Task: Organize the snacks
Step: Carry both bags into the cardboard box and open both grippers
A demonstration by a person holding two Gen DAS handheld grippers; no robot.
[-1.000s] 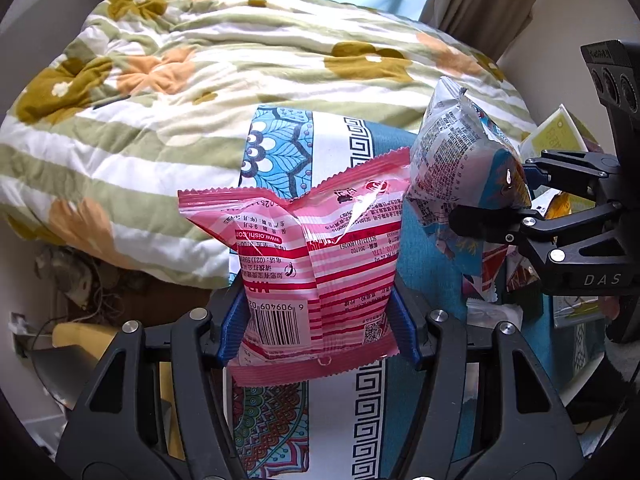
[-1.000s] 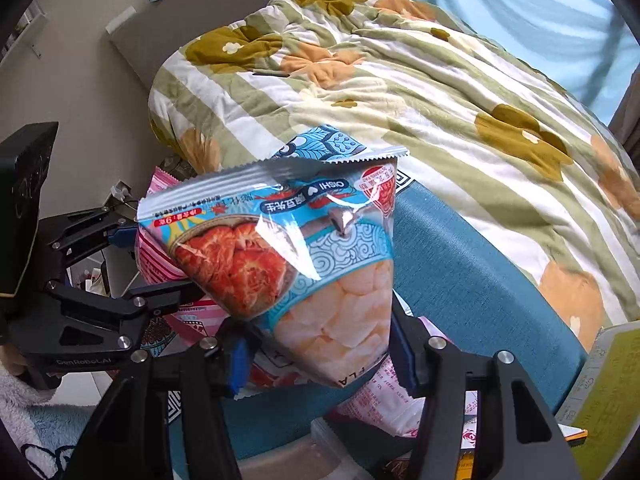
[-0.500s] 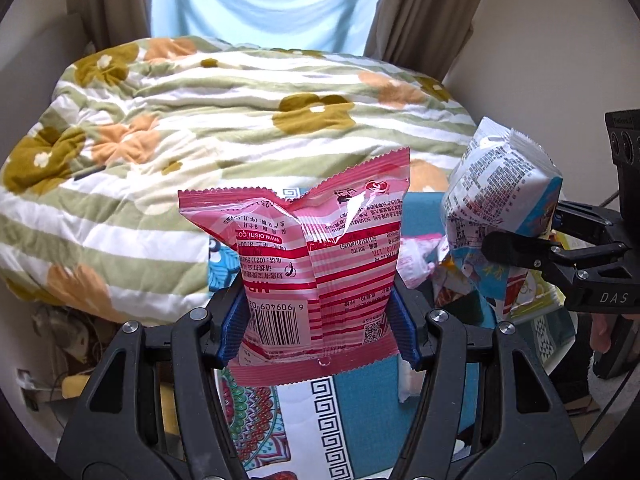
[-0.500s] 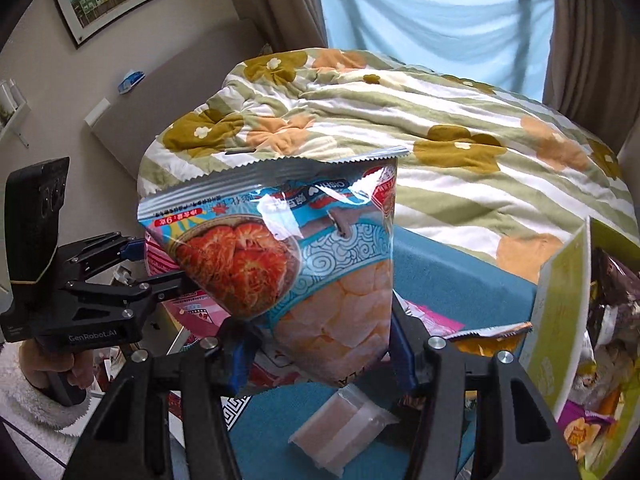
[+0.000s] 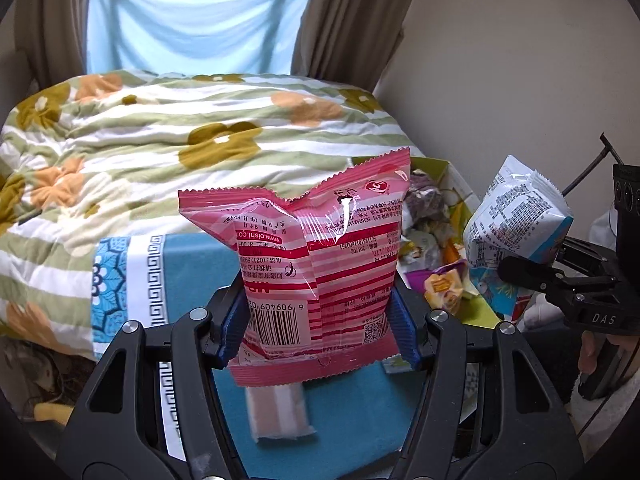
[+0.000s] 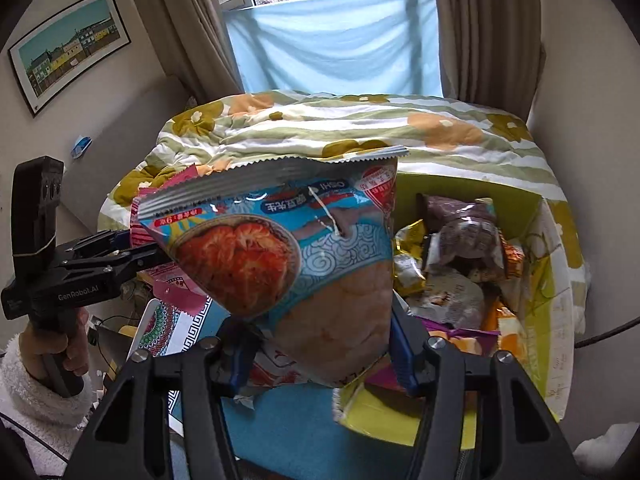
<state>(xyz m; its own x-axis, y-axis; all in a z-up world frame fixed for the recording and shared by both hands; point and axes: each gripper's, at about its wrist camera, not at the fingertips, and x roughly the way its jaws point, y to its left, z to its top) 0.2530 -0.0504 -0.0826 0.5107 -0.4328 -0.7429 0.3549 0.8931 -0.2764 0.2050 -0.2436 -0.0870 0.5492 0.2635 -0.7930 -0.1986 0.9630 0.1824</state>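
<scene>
pink snack bag (image 5: 320, 280) between jaws

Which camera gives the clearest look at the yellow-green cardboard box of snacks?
The right wrist view: the yellow-green cardboard box lies open beyond the blue shrimp-chip bag, its far wall and its heap of packets exposed. The left wrist view shows only a strip of it between the pink striped snack bag and the other bag.
</scene>
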